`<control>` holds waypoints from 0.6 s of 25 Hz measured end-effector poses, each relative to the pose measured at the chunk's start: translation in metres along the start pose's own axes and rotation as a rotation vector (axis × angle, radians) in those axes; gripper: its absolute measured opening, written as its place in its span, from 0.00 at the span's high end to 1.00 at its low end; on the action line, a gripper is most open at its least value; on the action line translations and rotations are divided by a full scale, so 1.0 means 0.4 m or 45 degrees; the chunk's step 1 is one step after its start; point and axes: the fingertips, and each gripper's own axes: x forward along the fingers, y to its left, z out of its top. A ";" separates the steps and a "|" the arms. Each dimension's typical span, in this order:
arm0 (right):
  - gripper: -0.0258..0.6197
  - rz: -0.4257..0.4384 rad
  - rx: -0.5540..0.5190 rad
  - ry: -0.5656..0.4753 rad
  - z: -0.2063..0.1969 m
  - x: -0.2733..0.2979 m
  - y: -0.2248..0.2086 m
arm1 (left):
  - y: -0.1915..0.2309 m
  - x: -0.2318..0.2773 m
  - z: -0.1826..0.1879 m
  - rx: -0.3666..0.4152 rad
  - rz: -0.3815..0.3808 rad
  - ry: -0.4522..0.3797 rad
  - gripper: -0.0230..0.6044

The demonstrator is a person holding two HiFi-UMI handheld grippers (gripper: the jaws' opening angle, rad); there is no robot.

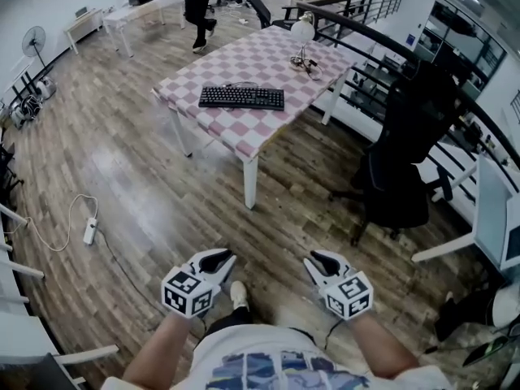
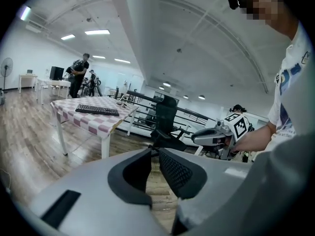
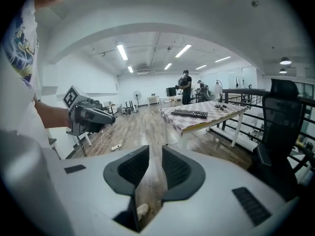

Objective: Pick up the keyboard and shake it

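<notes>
Head view: the black keyboard (image 1: pixel 241 97) lies on the checkered worktop (image 1: pixel 268 55), far ahead of the person. A lamp (image 1: pixel 303 29) stands at the worktop's far right, a black office chair (image 1: pixel 406 161) is on the right, and wooden floor (image 1: pixel 146 177) lies between. Left gripper view: the left gripper (image 2: pixel 155 154) is barely ajar, with nothing in it. Right gripper view: the right gripper (image 3: pixel 152 156) is slightly open and touches nothing.

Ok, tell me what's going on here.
A person stands on the wooden floor, well short of the table with the checked cloth, and holds the left gripper and the right gripper low in front. Both are empty. The right one's jaws are a little apart and the left one's barely apart. The black keyboard lies untouched on the table, so the pick-up has not begun.
</notes>
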 end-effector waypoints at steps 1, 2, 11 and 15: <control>0.83 -0.012 0.012 0.012 0.022 0.039 -0.012 | 0.042 0.008 0.026 0.011 -0.009 0.005 0.89; 0.82 -0.019 0.030 0.021 0.040 0.077 -0.020 | 0.084 0.013 0.050 0.023 -0.016 0.010 0.87; 0.75 -0.079 0.079 -0.005 0.186 0.352 -0.111 | 0.387 0.090 0.184 0.035 -0.030 0.010 0.84; 0.75 -0.085 0.097 0.018 0.217 0.443 -0.199 | 0.497 0.149 0.225 -0.007 -0.018 -0.003 0.78</control>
